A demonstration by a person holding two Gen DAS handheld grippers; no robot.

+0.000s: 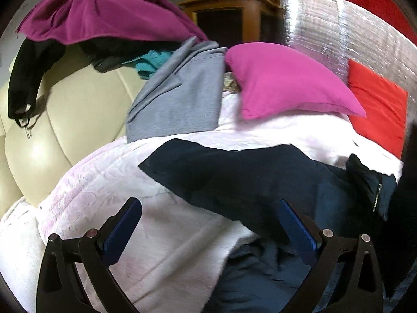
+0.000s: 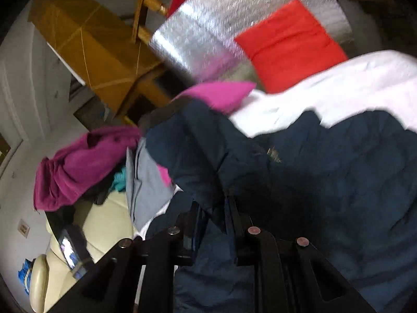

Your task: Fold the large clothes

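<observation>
A large navy jacket (image 1: 234, 180) lies spread on a white quilted bedcover (image 1: 109, 182); a zip shows at its right edge. My left gripper (image 1: 208, 211) hovers over the jacket's near edge, open wide, its blue pads (image 1: 122, 224) touching nothing. In the right wrist view my right gripper (image 2: 216, 211) is shut on a fold of the navy jacket (image 2: 338, 182), and the cloth (image 2: 198, 140) rises lifted and bunched from between the black fingers (image 2: 234, 216). That view is tilted and blurred.
A pink pillow (image 1: 284, 83) and a red pillow (image 1: 378, 104) lie at the far side of the bed against a silver foil panel (image 1: 325, 31). Grey (image 1: 179, 96), magenta (image 1: 104, 13) and black (image 1: 28, 70) garments hang over a cream padded headboard (image 1: 65, 120). Wooden furniture (image 1: 224, 0) stands behind.
</observation>
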